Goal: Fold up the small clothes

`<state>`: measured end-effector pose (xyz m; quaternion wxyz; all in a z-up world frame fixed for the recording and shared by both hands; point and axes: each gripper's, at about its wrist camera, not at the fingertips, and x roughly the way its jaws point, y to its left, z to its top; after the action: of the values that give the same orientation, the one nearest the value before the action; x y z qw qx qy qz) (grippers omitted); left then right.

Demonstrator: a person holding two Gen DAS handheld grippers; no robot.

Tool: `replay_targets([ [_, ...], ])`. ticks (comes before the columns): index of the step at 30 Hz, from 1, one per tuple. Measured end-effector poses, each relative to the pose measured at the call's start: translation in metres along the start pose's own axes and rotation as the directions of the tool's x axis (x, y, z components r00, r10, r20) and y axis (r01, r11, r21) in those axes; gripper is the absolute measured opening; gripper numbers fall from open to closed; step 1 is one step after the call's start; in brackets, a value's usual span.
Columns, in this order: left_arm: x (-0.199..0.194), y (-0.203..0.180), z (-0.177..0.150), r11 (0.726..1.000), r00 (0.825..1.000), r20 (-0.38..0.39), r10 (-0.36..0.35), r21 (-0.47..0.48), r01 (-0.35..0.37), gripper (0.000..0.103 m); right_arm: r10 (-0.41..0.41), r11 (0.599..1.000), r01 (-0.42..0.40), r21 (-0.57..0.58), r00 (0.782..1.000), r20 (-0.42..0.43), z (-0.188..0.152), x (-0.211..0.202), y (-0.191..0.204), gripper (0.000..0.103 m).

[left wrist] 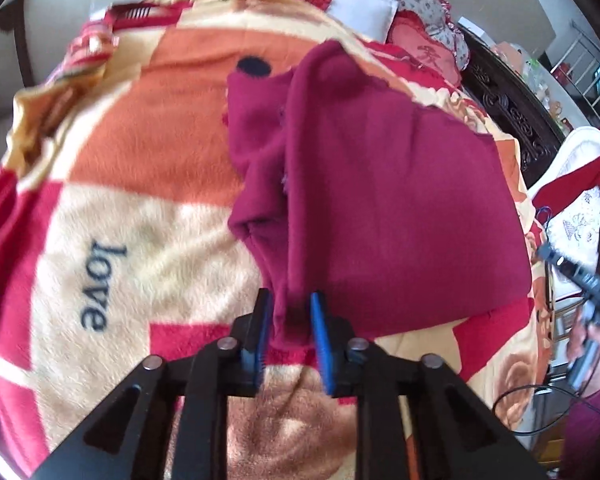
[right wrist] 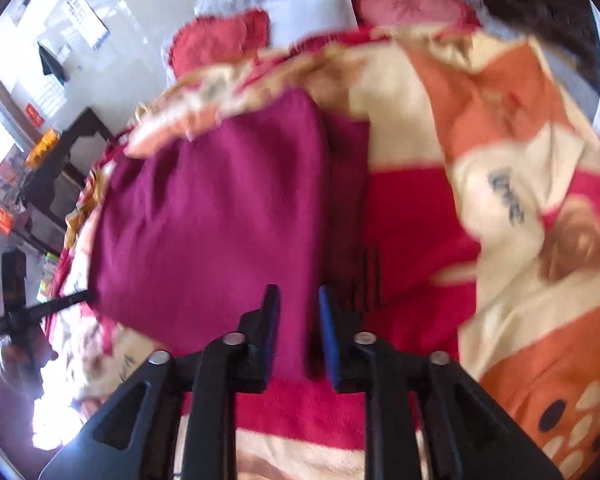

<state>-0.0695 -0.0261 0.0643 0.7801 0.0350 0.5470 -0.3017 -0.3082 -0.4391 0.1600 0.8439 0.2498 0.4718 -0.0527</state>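
Note:
A small maroon garment [left wrist: 380, 200] lies on a patterned fleece blanket [left wrist: 140, 160], with a folded layer over its right part. My left gripper [left wrist: 290, 320] is shut on the garment's near edge, cloth bunched between its blue pads. In the right wrist view the same garment [right wrist: 212, 216] lies ahead, and my right gripper [right wrist: 298, 320] is shut on its near corner, which hangs down between the pads. The right gripper also shows in the left wrist view [left wrist: 580, 276] at the far right edge, and the left gripper in the right wrist view [right wrist: 16, 312] at the far left.
The blanket [right wrist: 500, 120] covers a bed and bears the word "love" [left wrist: 100, 284]. Red and floral pillows [left wrist: 404, 4] lie at the bed's head. A dark carved wooden frame [left wrist: 512, 112] runs along the right side. A metal rack [left wrist: 592, 68] stands beyond it.

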Motion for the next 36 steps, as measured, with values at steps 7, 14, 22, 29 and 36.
replay_targets([
  [7,0.006,-0.016,0.014,0.998,0.997,0.054,0.059,0.012,-0.060,0.053,0.109,0.978,-0.110,-0.176,0.994,-0.013,0.037,0.040,0.094,0.006],
  [14,0.019,-0.004,0.015,0.994,0.993,0.049,0.105,0.003,-0.105,0.053,0.149,0.932,-0.155,-0.327,0.988,-0.043,0.067,0.116,0.192,0.006],
  [22,0.030,0.009,0.015,0.997,0.996,0.026,0.081,-0.012,-0.081,0.054,0.124,0.924,-0.140,-0.357,0.990,-0.067,0.096,0.192,0.251,0.006],
  [29,0.036,0.014,0.016,0.997,0.997,0.030,0.065,-0.032,-0.064,0.056,0.056,0.941,-0.099,-0.324,0.989,-0.140,0.107,0.241,0.256,0.005],
  [36,0.039,0.012,0.017,0.997,0.997,0.033,0.064,-0.038,-0.063,0.059,0.115,0.942,-0.144,-0.302,0.987,-0.109,0.107,0.199,0.247,0.006],
])
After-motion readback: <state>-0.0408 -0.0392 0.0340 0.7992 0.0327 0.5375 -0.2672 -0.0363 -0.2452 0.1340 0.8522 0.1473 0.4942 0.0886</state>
